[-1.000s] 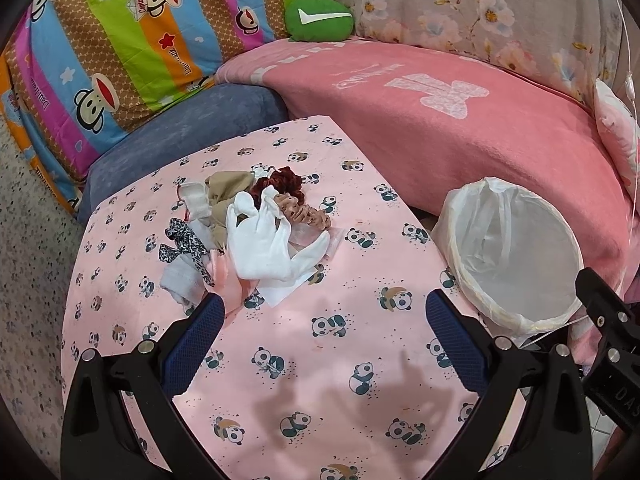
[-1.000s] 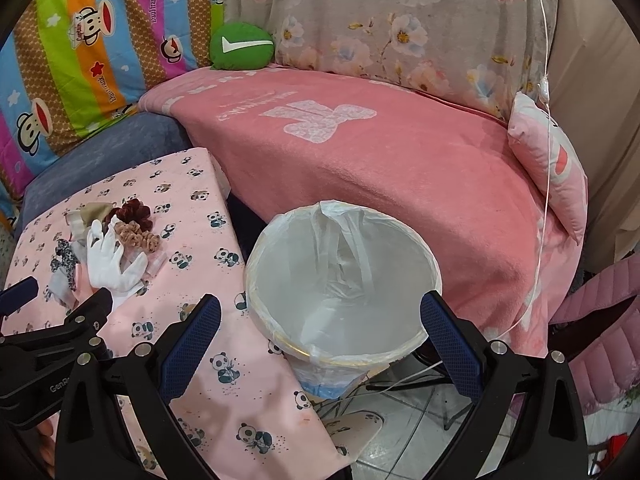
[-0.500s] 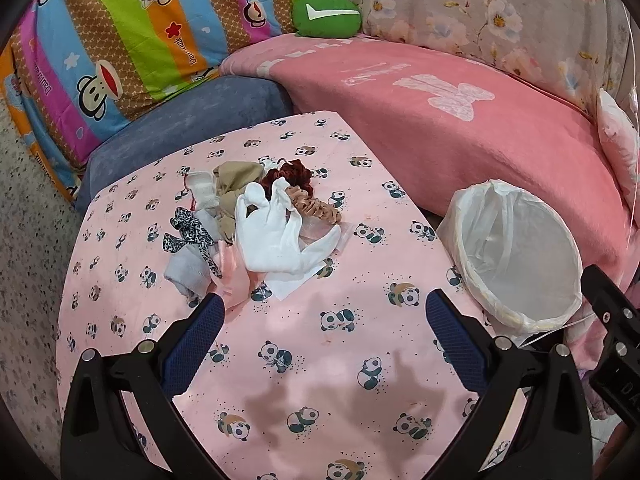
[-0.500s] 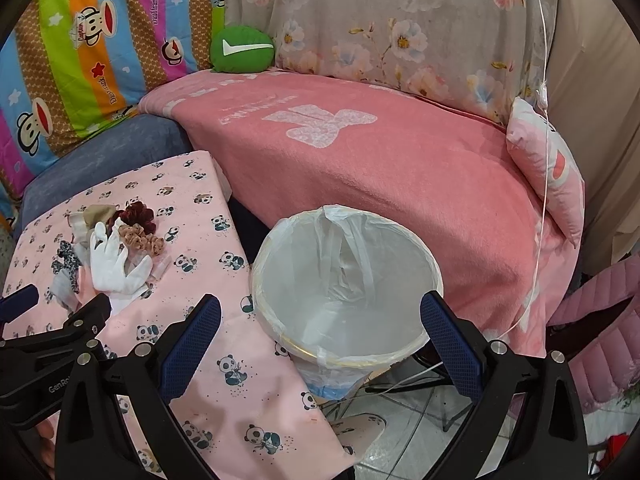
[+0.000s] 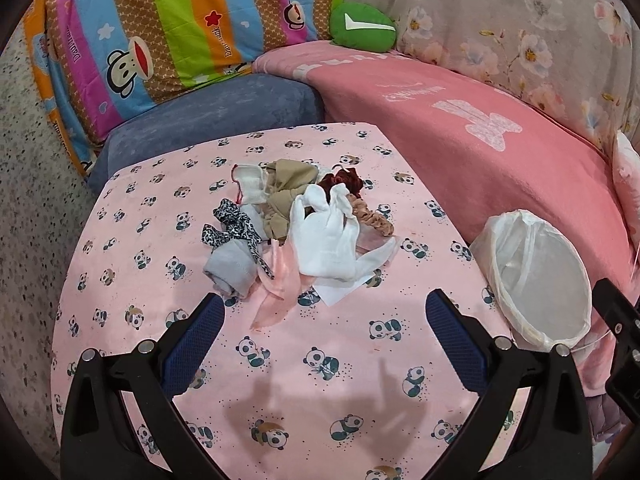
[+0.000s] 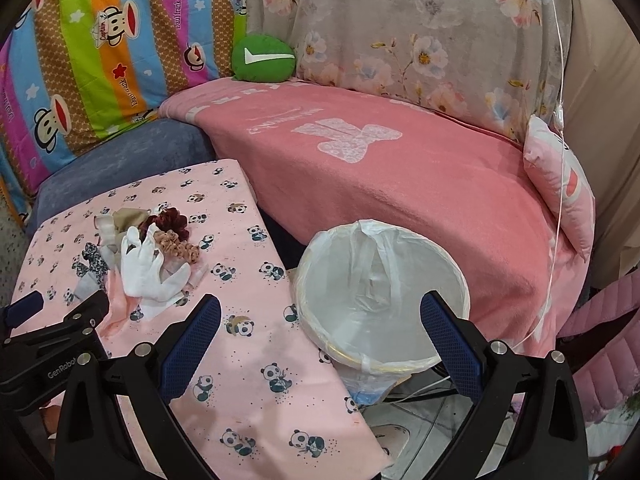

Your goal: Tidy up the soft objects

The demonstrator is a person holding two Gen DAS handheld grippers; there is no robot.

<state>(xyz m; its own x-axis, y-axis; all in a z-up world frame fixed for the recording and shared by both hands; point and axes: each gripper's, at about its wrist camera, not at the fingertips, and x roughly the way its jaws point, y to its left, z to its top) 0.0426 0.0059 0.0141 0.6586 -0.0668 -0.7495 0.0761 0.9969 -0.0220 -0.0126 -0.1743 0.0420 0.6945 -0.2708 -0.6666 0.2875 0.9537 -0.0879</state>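
The pile [image 5: 296, 232] is lying tangled mid-bench, nearer the far edge, a white glove [image 5: 326, 240] sitting on top. The left claw [image 5: 324, 320] is hovering short of it, wide apart and empty. Closing there is likely dragging ribbon [image 5: 280, 292] and scrunchie [image 5: 370, 220] along. The right claw [image 6: 320, 320], apart too, is idling by the bin [image 6: 384, 292] off the bench's right edge.

Panda tablecloth [image 5: 328, 360]: matt pink cotton-like cloth. White gloves [image 5: 328, 240]: soft matt knit. Pink ribbon [image 5: 280, 292]: glossy satin. Brown scrunchie [image 5: 372, 220]: crinkled fabric w/ slight sheen. Bin liner [image 6: 380, 280]: thin translucent plastic, shiny. Pink blanket [image 6: 400, 180]: fuzzy terry. Finger pads [image 5: 192, 344]: textured blue rubber.
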